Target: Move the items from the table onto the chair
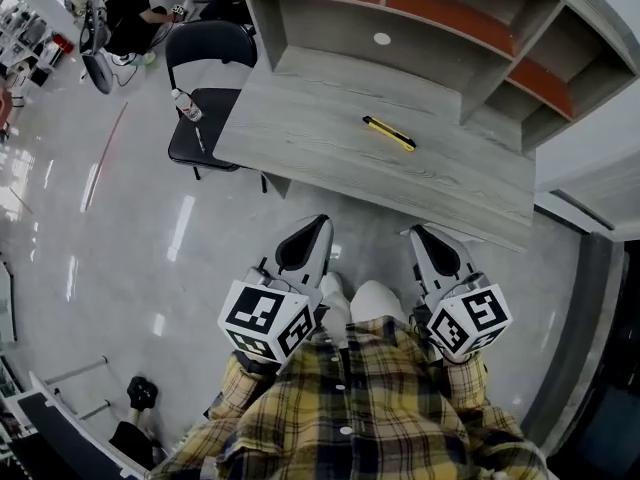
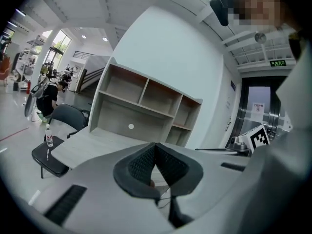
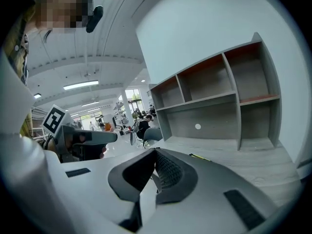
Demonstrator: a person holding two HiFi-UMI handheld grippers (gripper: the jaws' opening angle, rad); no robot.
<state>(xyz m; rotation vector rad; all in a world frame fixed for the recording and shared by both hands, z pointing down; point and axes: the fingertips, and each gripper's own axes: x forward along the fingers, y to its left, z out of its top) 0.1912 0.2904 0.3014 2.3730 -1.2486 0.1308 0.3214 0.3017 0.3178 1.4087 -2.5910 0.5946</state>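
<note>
A yellow and black utility knife (image 1: 388, 133) lies alone on the grey wooden table (image 1: 330, 148); in the right gripper view the knife (image 3: 197, 156) shows just past my jaws. The black chair (image 1: 205, 118) stands at the table's left end, with a clear water bottle (image 1: 186, 105) and a thin dark pen-like thing (image 1: 199, 138) on its seat. My left gripper (image 1: 320, 222) and right gripper (image 1: 416, 232) hang side by side near my chest, short of the table's front edge. Both are shut with nothing in them. The left gripper view shows the bottle (image 2: 48, 136) on the chair (image 2: 46, 157).
An open shelf unit (image 1: 420, 28) stands on the back of the table. A person (image 1: 130, 13) sits at another workstation far left. Shiny grey floor lies between me and the chair. A dark doorway (image 2: 258, 116) is off to the right.
</note>
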